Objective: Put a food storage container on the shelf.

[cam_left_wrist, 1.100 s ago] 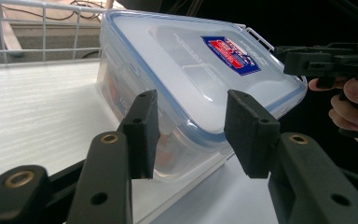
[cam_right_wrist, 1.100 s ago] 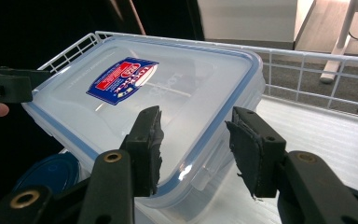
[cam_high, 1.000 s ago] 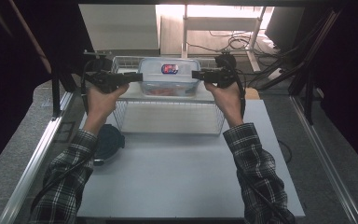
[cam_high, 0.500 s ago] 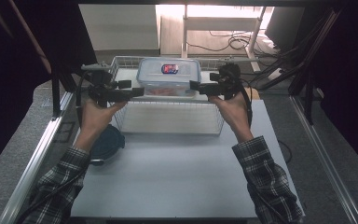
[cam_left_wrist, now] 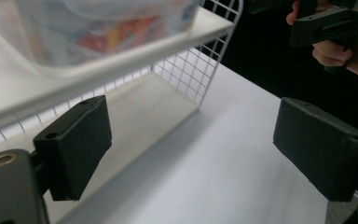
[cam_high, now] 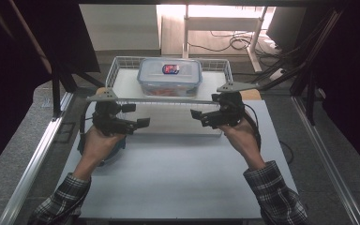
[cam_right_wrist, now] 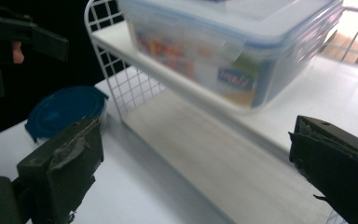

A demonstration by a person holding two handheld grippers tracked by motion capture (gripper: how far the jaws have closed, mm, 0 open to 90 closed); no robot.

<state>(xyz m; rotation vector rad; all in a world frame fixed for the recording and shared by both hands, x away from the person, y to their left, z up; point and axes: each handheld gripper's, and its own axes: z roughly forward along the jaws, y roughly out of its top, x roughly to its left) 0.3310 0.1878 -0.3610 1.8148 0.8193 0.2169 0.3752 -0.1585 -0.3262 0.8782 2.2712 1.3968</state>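
A clear lidded food container (cam_high: 169,75) with colourful contents stands on the top shelf of a white wire rack (cam_high: 115,70). My left gripper (cam_high: 137,115) hovers in front of the rack's left side. Its jaws are open, have just been opening, and hold nothing. My right gripper (cam_high: 199,118) mirrors it at the right, open, jaws just widened, nothing between them. In the left gripper view the open jaws (cam_left_wrist: 191,144) frame bare table below the shelf (cam_left_wrist: 205,28) and the container (cam_left_wrist: 98,23). In the right gripper view the jaws (cam_right_wrist: 196,172) face the container (cam_right_wrist: 223,46) from below.
A round blue lidded tub (cam_right_wrist: 65,109) sits on the white table (cam_high: 178,178) left of the rack, partly under my left hand (cam_high: 98,143). The rack's lower shelf (cam_right_wrist: 223,154) is bare. Metal frame rails (cam_high: 37,154) run along both table sides.
Both grippers were at the container's two ends on the rack; they have drawn back toward the person and lower, with jaws spread wider. The container stays on the top shelf.
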